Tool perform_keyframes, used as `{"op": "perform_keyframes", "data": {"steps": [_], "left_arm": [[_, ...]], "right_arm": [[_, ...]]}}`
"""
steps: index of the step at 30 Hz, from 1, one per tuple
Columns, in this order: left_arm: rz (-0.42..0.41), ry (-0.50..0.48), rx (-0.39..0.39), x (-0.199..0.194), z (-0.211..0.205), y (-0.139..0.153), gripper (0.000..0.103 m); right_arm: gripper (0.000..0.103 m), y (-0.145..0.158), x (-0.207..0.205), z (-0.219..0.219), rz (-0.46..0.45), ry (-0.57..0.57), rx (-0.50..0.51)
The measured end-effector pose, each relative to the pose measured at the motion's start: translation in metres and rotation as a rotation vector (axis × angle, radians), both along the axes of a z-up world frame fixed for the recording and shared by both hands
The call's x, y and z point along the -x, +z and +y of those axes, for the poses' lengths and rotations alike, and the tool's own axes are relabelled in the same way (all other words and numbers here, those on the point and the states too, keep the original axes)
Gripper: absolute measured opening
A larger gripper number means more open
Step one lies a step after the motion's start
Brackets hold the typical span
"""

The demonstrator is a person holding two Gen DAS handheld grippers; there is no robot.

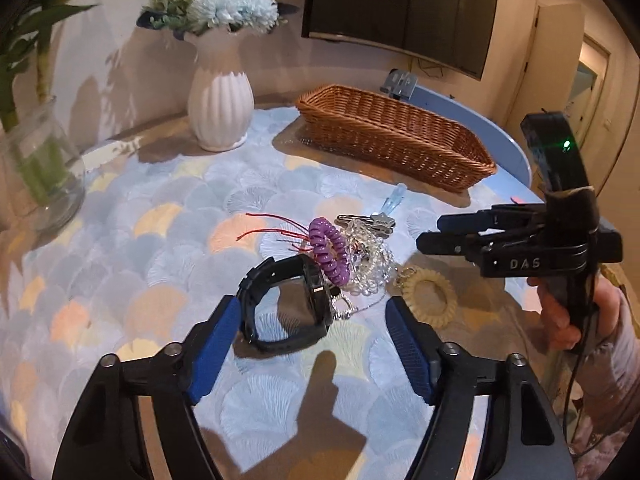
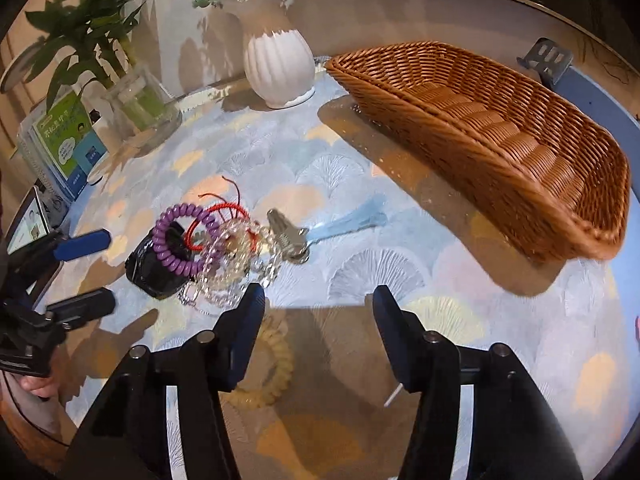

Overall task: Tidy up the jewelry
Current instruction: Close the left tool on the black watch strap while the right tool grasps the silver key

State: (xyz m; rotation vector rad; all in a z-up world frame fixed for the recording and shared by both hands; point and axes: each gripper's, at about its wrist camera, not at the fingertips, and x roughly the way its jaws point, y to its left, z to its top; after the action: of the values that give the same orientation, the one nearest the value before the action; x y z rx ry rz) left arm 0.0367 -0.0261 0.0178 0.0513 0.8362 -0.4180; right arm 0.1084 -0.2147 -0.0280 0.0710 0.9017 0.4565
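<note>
A pile of jewelry lies mid-table: a black watch [image 1: 286,308], a purple spiral band [image 1: 330,254], a clear bead bracelet [image 1: 372,264], red cord [image 1: 272,228], keys [image 1: 380,222] with a pale blue tassel [image 2: 352,220], and a beige spiral band [image 1: 430,298]. My left gripper [image 1: 312,314] is open, its fingers either side of the watch. My right gripper [image 2: 318,300] is open and empty above the beige band [image 2: 276,364], just in front of the bead bracelet [image 2: 236,264]. It also shows in the left wrist view [image 1: 436,232].
An empty wicker basket [image 1: 400,140] stands at the back right of the table. A white ribbed vase [image 1: 220,104] with flowers and a glass jar [image 1: 38,168] with a plant stand at the back left. Leaflets [image 2: 68,140] sit at the left edge.
</note>
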Motion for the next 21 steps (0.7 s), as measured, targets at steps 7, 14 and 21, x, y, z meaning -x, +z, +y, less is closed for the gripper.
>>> {"op": "perform_keyframes", "data": {"steps": [7, 14, 21], "left_arm": [[0.053, 0.021, 0.031, -0.014, 0.003, -0.015, 0.058], [0.096, 0.022, 0.062, -0.023, 0.005, -0.025, 0.048], [0.104, 0.011, 0.052, -0.023, -0.001, -0.029, 0.023]], "right_arm": [[0.044, 0.002, -0.023, 0.015, 0.012, 0.066, 0.018], [0.041, -0.003, -0.037, 0.032, 0.018, 0.102, 0.02], [0.027, -0.007, -0.039, 0.042, 0.004, 0.117, 0.054]]}}
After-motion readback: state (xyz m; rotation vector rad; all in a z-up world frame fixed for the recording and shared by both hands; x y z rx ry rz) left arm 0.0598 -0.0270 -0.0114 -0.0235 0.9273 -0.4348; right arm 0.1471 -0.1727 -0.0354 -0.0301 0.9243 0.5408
